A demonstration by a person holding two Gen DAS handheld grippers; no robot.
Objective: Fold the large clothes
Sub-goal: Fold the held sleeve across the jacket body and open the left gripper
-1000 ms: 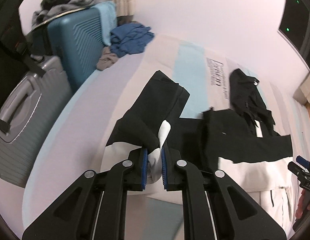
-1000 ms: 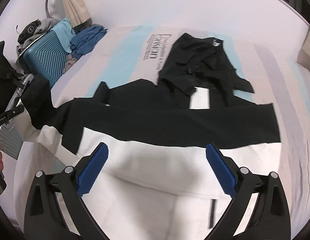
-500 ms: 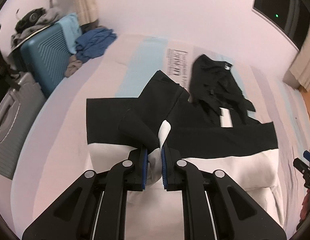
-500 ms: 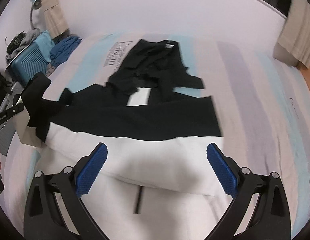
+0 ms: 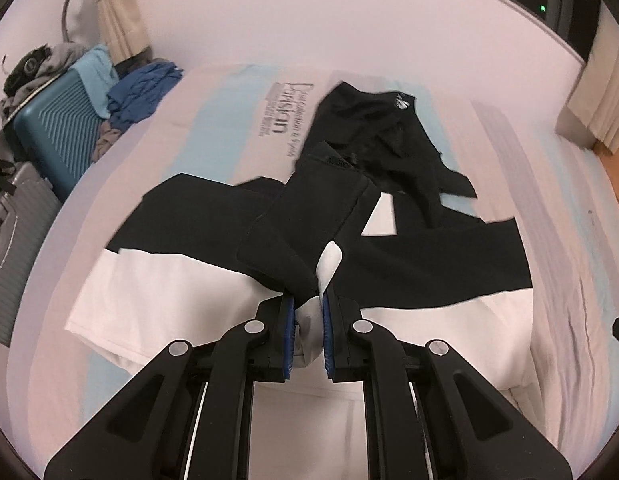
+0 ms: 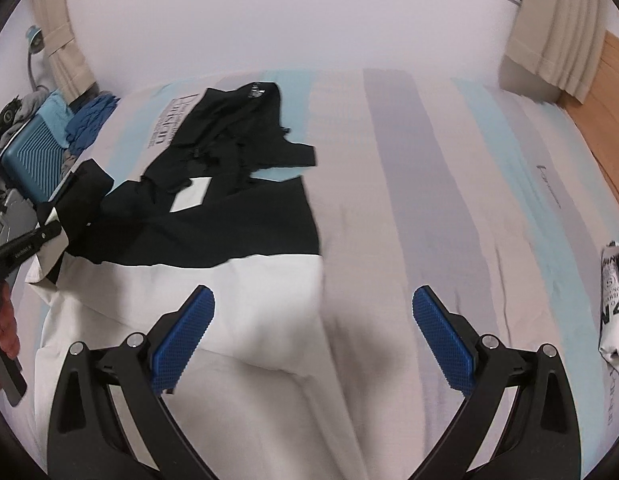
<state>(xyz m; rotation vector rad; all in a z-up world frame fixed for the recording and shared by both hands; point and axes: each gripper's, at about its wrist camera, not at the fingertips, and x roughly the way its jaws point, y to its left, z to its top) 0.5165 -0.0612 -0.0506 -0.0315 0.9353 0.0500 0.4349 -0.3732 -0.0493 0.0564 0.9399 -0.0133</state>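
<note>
The left tool (image 5: 308, 312) grips the sleeve (image 5: 309, 216) of the black-and-white jacket (image 5: 181, 292) spread directly ahead on the bed (image 5: 213, 152), sleeve extending forward, while the right tool (image 6: 313, 336) hangs open above the jacket's right edge.

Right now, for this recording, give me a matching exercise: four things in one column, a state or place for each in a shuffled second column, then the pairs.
Column one:
1. left hand-held gripper
2. right hand-held gripper
3. teal suitcase
4. blue clothes

Column two:
A. stands beside the bed, with clothes piled on top
B. open, over the black and white garment, holding nothing
C. heaped at the far left corner of the bed
D. shut on the garment's sleeve

Pairs: 1-D, 2-B, 3-A, 4-C
</note>
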